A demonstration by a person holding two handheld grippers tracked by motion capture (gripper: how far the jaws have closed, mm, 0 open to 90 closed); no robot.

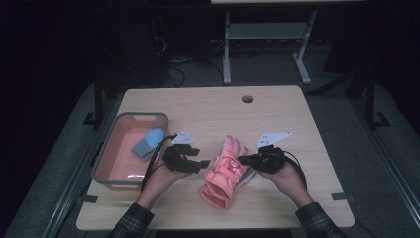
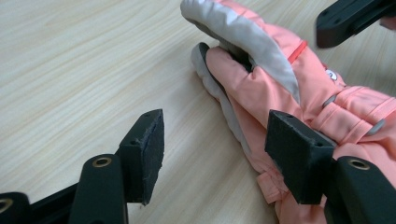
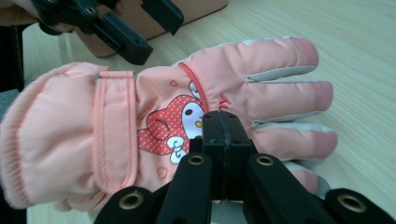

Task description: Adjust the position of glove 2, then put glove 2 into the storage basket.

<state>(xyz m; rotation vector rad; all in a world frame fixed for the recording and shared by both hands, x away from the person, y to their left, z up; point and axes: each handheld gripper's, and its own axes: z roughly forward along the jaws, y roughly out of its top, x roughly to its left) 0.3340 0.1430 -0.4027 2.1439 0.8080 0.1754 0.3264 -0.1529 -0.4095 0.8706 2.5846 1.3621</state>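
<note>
One pink glove lies flat on the desk between two grippers: the left gripper, jaws open, sits just beside it; the right gripper, jaws closed and empty, hovers over it. One pink bin holds one blue cloth.

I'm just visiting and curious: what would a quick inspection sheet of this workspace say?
Surface: wooden table, with a round hole near its far edge.
Job's things: pink glove lying flat, cartoon patch up.
Clutter: pink basin at the left, a blue cloth inside.
Grippers: left gripper open beside the glove; right gripper shut, over the glove.
Cables: black cable trailing from the left gripper.
Surroundings: dark floor, grey frame beyond the table.
</note>
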